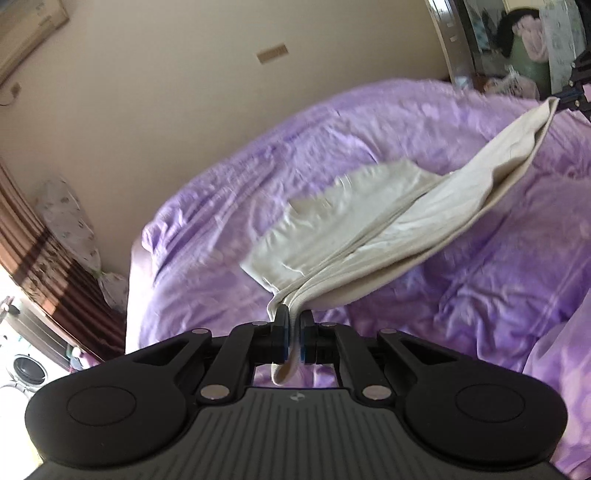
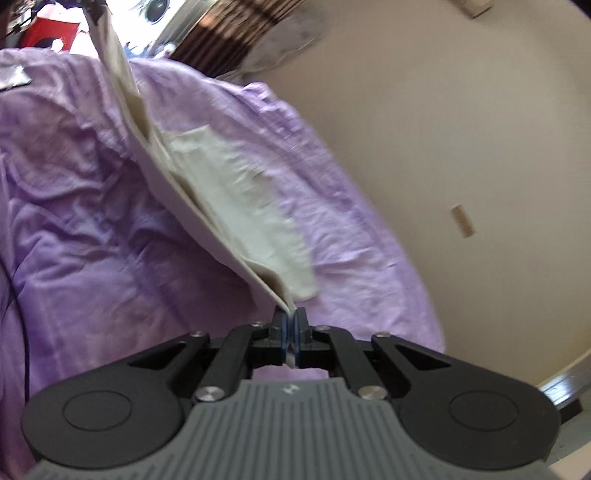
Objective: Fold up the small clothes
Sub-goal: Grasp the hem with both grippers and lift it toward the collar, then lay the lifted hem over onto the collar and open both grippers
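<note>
A cream-white garment (image 1: 369,229) hangs stretched above the purple bed sheet (image 1: 221,206). My left gripper (image 1: 294,325) is shut on one end of it, a strip of the cloth pinched between the blue pads. Its far end rises to the upper right, where my right gripper (image 1: 565,101) holds it. In the right wrist view my right gripper (image 2: 291,325) is shut on an edge of the same garment (image 2: 236,206), which runs up to the left gripper (image 2: 94,9) at the top left. A loose flap sags toward the sheet (image 2: 92,221).
The bed sheet is rumpled and fills most of both views. A beige wall (image 1: 166,92) stands behind the bed. Brown striped curtains (image 1: 40,258) and a patterned bag (image 1: 70,221) are beside it. Clutter (image 1: 524,40) shows past the bed's far end.
</note>
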The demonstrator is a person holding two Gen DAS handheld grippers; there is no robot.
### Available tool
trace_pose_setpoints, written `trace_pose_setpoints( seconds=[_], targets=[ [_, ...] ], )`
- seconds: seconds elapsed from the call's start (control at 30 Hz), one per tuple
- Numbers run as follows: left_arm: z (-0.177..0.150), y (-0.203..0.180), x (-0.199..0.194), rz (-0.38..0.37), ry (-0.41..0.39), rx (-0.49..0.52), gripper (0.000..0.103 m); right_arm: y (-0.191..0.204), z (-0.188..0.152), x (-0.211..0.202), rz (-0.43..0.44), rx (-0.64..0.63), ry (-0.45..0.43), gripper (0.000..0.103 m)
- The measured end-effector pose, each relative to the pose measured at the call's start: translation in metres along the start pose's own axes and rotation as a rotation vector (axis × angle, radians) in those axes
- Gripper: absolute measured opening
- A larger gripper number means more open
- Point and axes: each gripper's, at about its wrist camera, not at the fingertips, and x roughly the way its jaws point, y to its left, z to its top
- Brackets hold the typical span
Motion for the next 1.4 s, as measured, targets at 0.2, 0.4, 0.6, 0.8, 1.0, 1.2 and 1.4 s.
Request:
trace_pose_setpoints(
  seconds=[0.2,0.4,0.6,0.8,1.0,1.2,1.4],
  targets=[
    [0.012,0.013,-0.039,0.037,-0.061,-0.027,0.005,-0.008,0.017,-0.039,-0.079,0.008,-0.068,0.0],
    [0.014,0.008,-0.037,0.043,-0.021,-0.007,0.005,-0.013,0.024,-0.065,-0.087,0.08,-0.081,0.0],
    [0.016,0.01,-0.013,0.081,-0.029,-0.001,0.005,-0.013,0.027,-0.036,-0.093,0.086,-0.067,0.0],
    [0.041,0.028,0.023,0.119,-0.06,0.017,0.005,-0.035,0.038,0.008,-0.124,0.111,-0.049,0.0],
    [0.078,0.044,0.075,0.176,-0.067,0.04,0.005,-0.064,0.059,0.061,-0.152,0.12,-0.043,0.0],
    [0.101,0.063,0.142,0.17,-0.065,0.021,0.005,-0.092,0.074,0.132,-0.146,0.153,-0.022,0.0],
    [0.096,0.069,0.226,0.135,0.013,-0.013,0.005,-0.096,0.066,0.219,-0.087,0.199,0.027,0.0]
  ],
)
